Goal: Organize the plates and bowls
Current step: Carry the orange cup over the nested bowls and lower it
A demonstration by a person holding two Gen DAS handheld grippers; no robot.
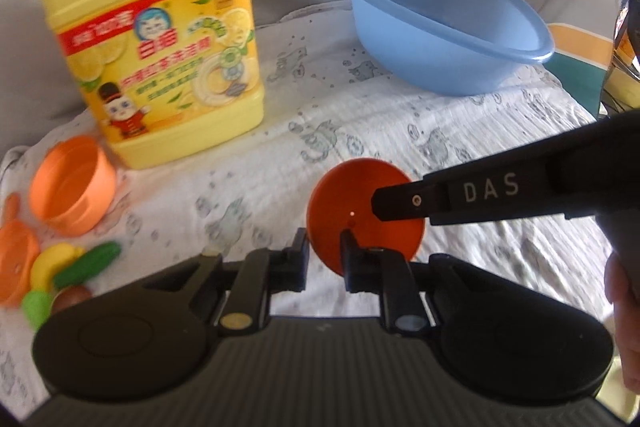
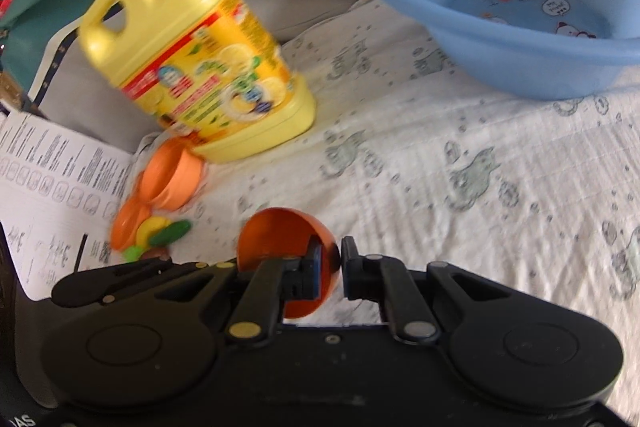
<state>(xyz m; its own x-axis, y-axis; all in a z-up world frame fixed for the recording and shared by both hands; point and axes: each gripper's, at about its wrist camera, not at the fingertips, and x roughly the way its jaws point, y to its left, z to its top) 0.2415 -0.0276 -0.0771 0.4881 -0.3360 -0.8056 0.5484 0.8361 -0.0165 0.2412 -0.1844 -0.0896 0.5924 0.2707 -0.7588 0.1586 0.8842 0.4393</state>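
The left gripper sits low in the middle of its own view, pointing steeply down at the cloth. Its two fingers are drawn together on the near rim of a small orange bowl, which stands tipped on edge with its rounded underside facing the camera. The right gripper comes into that same picture from the right edge as a long black bar with white letters on it, slanting down and to the left, with its tip over the upper right part of the bowl. Part of a hand shows at the lower right edge, wrapped on the handle.

In the right wrist view, the right gripper lies low and centre, angled down at the cloth. Its jaws are pressed in on the wall of the small orange bowl, one finger inside the hollow and one outside. So both tools pinch the same bowl, from opposite sides, and it is tilted just over the cloth in the lower middle of each frame.

A yellow detergent jug stands at the upper left, and a blue basin sits at the upper right. An orange cup lies on its side at the left, next to a heap of toy food.
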